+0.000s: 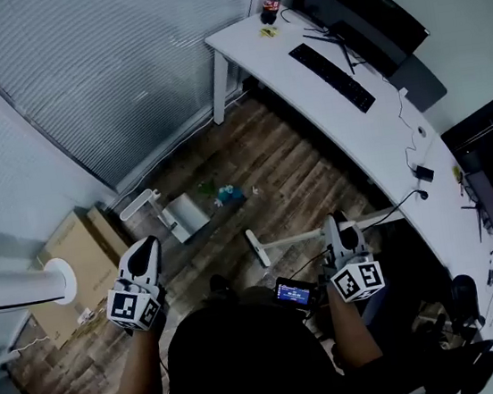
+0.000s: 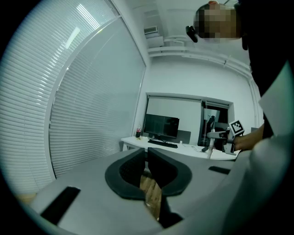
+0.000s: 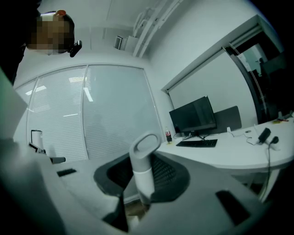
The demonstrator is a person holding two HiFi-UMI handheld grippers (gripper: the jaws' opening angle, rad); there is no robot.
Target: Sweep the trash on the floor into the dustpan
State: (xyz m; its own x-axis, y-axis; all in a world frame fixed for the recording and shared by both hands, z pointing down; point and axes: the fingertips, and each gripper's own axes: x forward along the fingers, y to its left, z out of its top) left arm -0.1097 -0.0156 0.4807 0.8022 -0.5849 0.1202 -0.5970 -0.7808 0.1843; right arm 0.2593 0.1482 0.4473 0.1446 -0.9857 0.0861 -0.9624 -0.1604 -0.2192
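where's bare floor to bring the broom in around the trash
Free: the wood floor between the trash and the desk, and the strip running from the desk leg down toward the dustpan. Crowded: the trash lies right beside the dustpan, and the cardboard box stands just left of it.

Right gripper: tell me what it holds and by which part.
The right gripper is shut on the broom handle, just below its looped top end.
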